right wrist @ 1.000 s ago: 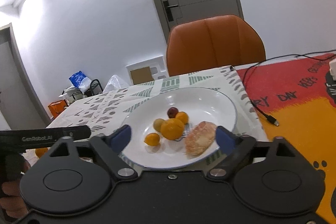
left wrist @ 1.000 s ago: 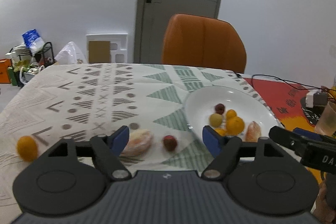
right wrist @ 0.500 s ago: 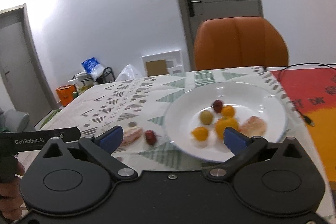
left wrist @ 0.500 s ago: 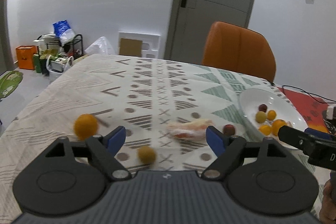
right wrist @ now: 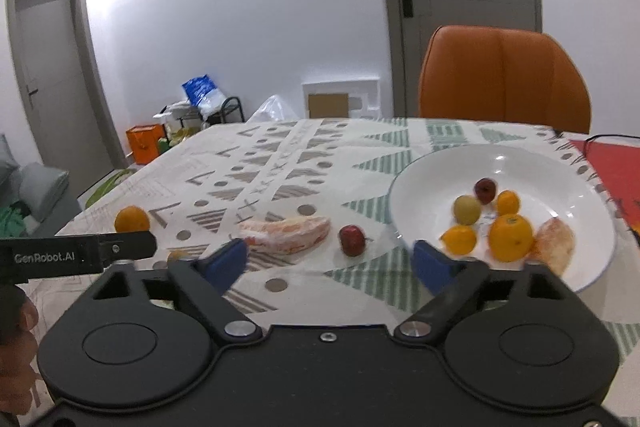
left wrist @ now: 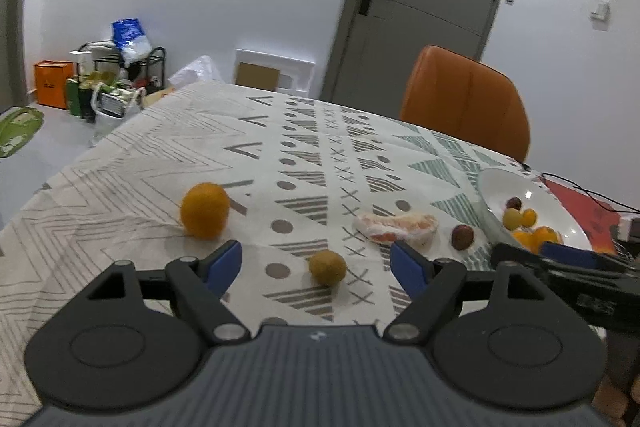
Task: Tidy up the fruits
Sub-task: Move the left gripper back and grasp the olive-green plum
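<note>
The round white ceramic plate [right wrist: 504, 163] sits on the patterned tablecloth [left wrist: 168, 163] with 6 fruits. 4 more lie loose beside it. The left gripper [left wrist: 316, 263] gapes empty; the right gripper's [right wrist: 332, 261] jaws just narrowed, nothing gripped.

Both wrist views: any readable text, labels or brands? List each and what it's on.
"GenRobot.AI": white print on the side of the left gripper, seen in the right wrist view.
Dark print on the red mat at the table's right edge: too blurred to read.
Print on the right gripper's side in the left wrist view: too blurred to read.
Blue bag and orange box on the floor: too small to read.
</note>
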Demonstrator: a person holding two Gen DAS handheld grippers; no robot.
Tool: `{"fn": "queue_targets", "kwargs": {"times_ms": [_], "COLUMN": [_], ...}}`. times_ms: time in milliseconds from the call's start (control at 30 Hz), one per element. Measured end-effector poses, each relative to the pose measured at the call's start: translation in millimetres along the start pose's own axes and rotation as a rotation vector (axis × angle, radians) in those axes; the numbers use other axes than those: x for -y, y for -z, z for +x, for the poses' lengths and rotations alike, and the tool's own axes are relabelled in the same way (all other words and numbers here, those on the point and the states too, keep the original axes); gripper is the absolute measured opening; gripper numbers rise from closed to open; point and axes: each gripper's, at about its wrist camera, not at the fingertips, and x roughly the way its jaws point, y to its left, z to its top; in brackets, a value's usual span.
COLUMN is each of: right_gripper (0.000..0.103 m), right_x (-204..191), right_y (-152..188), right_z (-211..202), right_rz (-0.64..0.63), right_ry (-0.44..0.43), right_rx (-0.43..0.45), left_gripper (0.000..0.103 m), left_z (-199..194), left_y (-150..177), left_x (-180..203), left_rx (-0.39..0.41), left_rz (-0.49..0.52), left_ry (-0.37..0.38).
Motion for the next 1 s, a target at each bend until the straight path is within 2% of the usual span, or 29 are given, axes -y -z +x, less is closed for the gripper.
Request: {"fn": "queue_targets", "kwargs": {"times_ms": [67,167,533,600,667,1000], "right_gripper": [0.069,0.061,0.06,0.06,0.056,0.047], "right_x": [-1.2,-1.8,-13.9,-14.0,-14.8,-17.4], "right_y": [0.5,1.4,0.3,-0.4,-1.5,-9.0], "right_z": [5.7,13.6,30.3,33.7,37.6,53.9], "right_rz": [-0.003,-0.001,-0.059,-0.058,-0.061,-0.108], "right_ry": [0.003,0.015,0.058,0.062,0.066,0.128], "right_rx": [-0.017,-0.035,-0.052,-0.055,-0.058,-0.077], "left_gripper": [0.079,0.076,0.06,0.054,0.043,0.023], "left_z": [1.4,7.0,29.9,32.9,36.6,38.9], "left_y": [1.7,3.8,7.5,6.7,6.4,6.4], "left_x": [1.6,4.4,-6.0,-6.7,-7.4,-13.2], "left_rx": [-0.002,-0.007,-0.051,-0.056,-0.067,-0.067], "left_rz": [0.001,0.015,-0.042,-0.046,-0.052,-0.094], "left_ry": [0.024,0.028,0.013,0.011,0.012,0.086]}}
